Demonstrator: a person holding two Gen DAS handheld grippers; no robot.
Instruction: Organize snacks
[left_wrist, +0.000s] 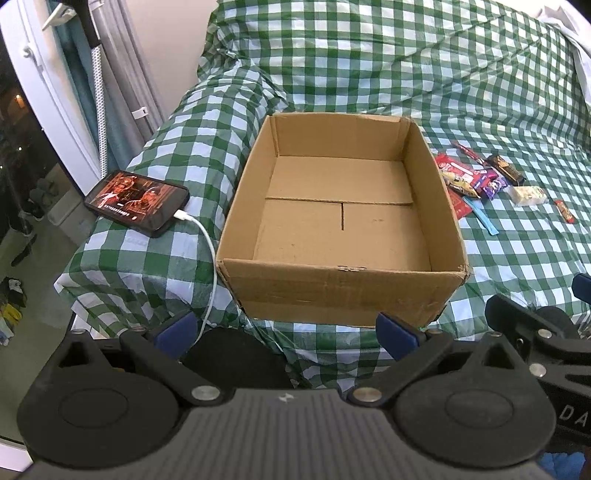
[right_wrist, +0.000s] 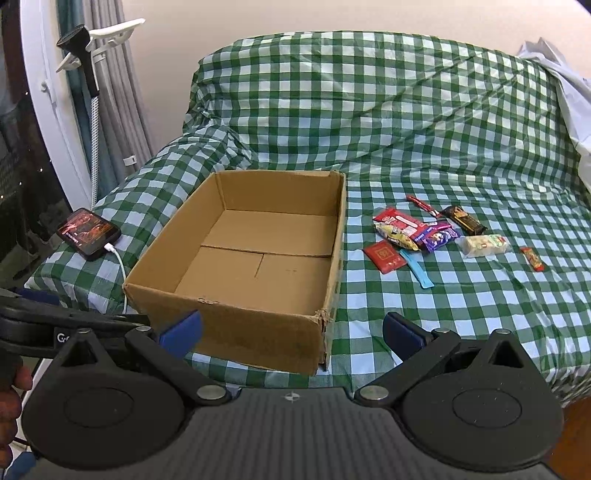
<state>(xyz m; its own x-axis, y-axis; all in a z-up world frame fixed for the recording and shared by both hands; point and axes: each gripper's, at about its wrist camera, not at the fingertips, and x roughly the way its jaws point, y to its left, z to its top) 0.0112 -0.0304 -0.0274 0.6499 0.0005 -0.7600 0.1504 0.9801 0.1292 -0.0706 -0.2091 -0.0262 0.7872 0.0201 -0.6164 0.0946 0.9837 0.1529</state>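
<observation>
Hovering low before the bed, the left gripper (left_wrist: 286, 330) has its blue-padded fingers (left_wrist: 397, 334) spread wide and holds nothing; they touch nothing either. The right gripper (right_wrist: 291, 332) is likewise spread wide and empty, its pads clear of everything.

Straight ahead of both sits an open cardboard box (right_wrist: 236, 325) on the green checked bedspread (right_wrist: 443, 129), its floor bare and its near right corner frayed. The snacks (right_wrist: 417, 232) lie on the bedspread just right of the box, outside it: a loose cluster of red, yellow and purple packets, with a red sachet (right_wrist: 384, 258) and a blue stick (right_wrist: 419, 271) on the near side, a dark bar (right_wrist: 463, 219) and a pale wrapped block (right_wrist: 484, 245) beside them, and a small red bar (right_wrist: 532, 258) a little apart to the right. The box's right wall stands between the left gripper and the snacks (left_wrist: 472, 181).

Left of the box, a lit phone (left_wrist: 136, 201) rests near the bed's edge with a white cable (left_wrist: 208, 266) plugged in, trailing down past the box's corner.

Package labels are too small to read. Part of the right gripper's arm is cut off at the left view's right edge, and a hand (right_wrist: 11, 406) shows only partly at the right view's left edge.
</observation>
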